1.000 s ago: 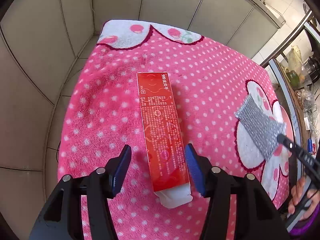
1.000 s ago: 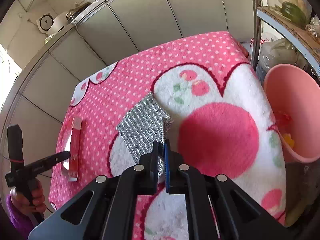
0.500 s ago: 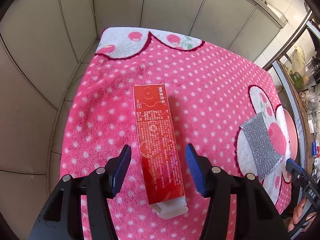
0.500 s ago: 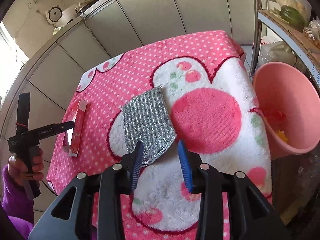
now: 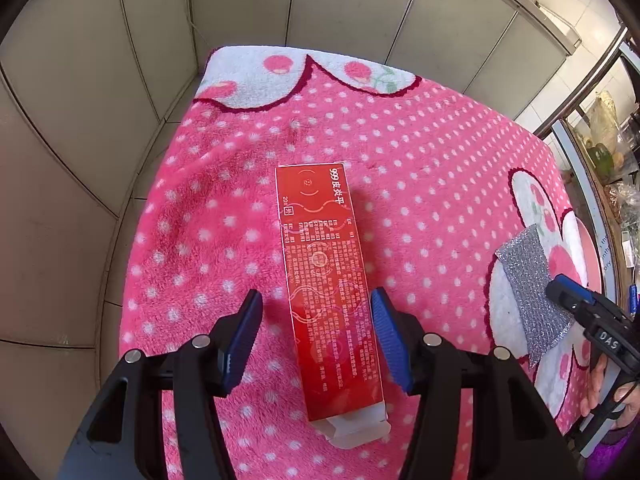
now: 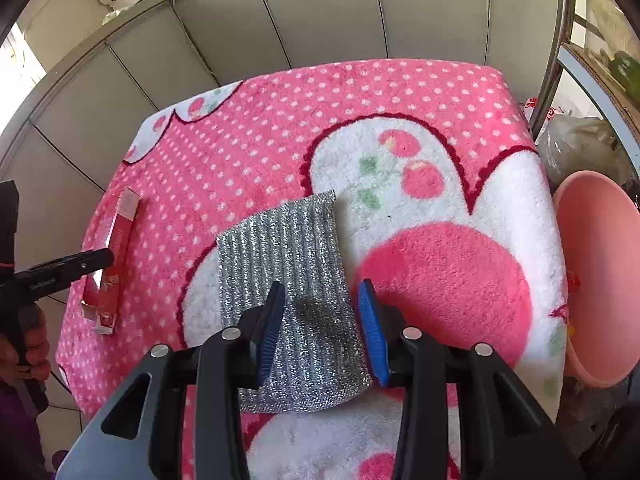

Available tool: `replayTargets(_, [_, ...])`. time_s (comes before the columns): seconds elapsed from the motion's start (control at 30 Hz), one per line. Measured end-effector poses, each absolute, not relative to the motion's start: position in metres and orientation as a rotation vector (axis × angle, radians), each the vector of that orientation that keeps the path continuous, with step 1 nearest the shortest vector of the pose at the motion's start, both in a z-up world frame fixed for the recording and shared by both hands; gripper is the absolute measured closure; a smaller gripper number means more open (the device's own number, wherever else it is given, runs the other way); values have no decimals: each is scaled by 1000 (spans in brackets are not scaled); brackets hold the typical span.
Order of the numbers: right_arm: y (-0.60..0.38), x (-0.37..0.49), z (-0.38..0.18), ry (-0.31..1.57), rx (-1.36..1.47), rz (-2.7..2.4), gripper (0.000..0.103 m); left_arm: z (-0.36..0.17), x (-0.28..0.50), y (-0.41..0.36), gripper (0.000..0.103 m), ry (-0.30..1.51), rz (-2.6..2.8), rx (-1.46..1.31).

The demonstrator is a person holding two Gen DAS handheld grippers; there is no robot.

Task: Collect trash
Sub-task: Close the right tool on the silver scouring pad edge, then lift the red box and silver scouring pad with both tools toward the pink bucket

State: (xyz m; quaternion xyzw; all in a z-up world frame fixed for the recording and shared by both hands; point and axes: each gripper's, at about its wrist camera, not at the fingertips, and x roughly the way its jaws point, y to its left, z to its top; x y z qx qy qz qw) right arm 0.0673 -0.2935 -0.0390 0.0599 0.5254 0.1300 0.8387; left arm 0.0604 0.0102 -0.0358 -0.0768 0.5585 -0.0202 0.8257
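Note:
A long red carton [image 5: 326, 276] with white print lies flat on the pink dotted blanket [image 5: 432, 184], its open white flap toward me. My left gripper [image 5: 316, 336] is open, its blue pads either side of the carton's near half, apart from it. A silver glittery cloth [image 6: 288, 280] lies flat on the blanket. My right gripper [image 6: 320, 332] is open above the cloth's near part, not holding it. The cloth also shows in the left wrist view [image 5: 528, 284], and the carton shows in the right wrist view [image 6: 114, 264].
A pink plastic basin [image 6: 600, 276] with some scraps inside stands off the blanket's right edge. A plastic bag [image 6: 580, 148] and a metal shelf post [image 6: 556, 40] lie behind it. Grey cabinet panels [image 5: 340, 4] surround the far side.
My right gripper has opened and let go of the silver cloth, which now lies flat. My left gripper has stayed open and drawn back slightly along the red carton.

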Motion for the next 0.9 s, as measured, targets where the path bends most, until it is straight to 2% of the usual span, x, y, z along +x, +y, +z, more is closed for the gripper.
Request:
replayTargets(0.17, [-293, 64, -44, 1105, 112, 263, 66, -35, 58, 14, 48, 1183, -41, -181])
replayTargets(0.2, [-293, 64, -44, 1103, 120, 263, 75, -35, 57, 14, 48, 1182, -37, -180])
replayTargets(0.23, [-294, 63, -44, 1102, 127, 262, 78, -35, 56, 15, 48, 1179, -36, -184])
replayTargets(0.3, [-296, 61, -43, 1084, 134, 252, 95, -35, 54, 15, 49, 1164, -38, -187])
replayTargets(0.37, [-301, 57, -38, 1069, 171, 264, 96, -34, 52, 14, 64, 1152, -76, -209])
replayTargets(0.67, [-315, 23, 0, 929, 251, 315, 97, -4, 38, 2, 66, 1051, -129, -219])
replayTargets(0.9, [-357, 11, 30, 833, 309, 261, 97, 27, 41, -47, 66, 1000, -278, -211])
